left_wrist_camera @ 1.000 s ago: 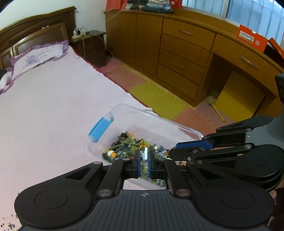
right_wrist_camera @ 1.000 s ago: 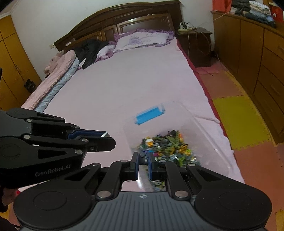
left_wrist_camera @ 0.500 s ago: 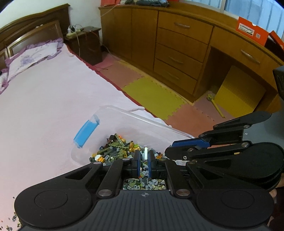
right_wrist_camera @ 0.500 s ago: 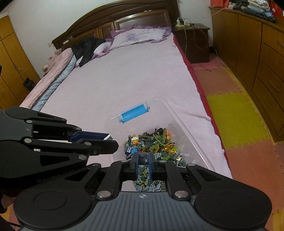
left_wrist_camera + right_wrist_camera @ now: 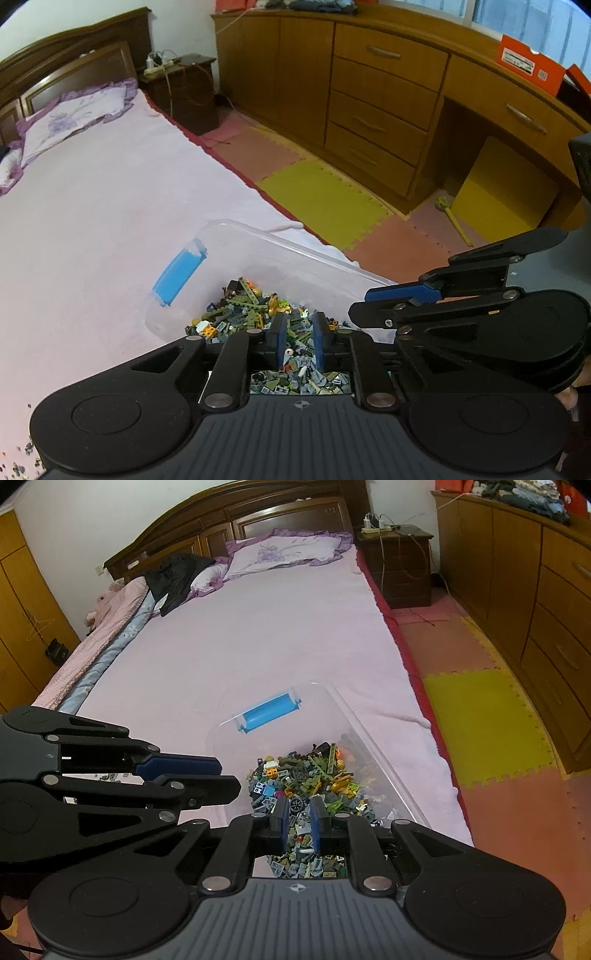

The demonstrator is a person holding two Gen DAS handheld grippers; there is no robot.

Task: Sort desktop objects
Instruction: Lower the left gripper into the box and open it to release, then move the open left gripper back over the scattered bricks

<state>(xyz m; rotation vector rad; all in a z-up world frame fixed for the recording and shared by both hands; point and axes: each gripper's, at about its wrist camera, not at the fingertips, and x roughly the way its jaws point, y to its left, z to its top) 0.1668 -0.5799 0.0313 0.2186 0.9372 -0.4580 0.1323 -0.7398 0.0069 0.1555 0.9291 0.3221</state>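
2 grippers tilted down over brick bin [image 5: 280, 240] — fingers slightly spread, nothing pinched

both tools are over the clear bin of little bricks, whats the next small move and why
Probably draw the left tool back from the clear bin. Its jaws have just been opening and nothing shows between them now, only the pile of small bricks below, so whatever it carried seems dropped. The right tool, its jaws also just eased apart and bare, hangs over the same pile.
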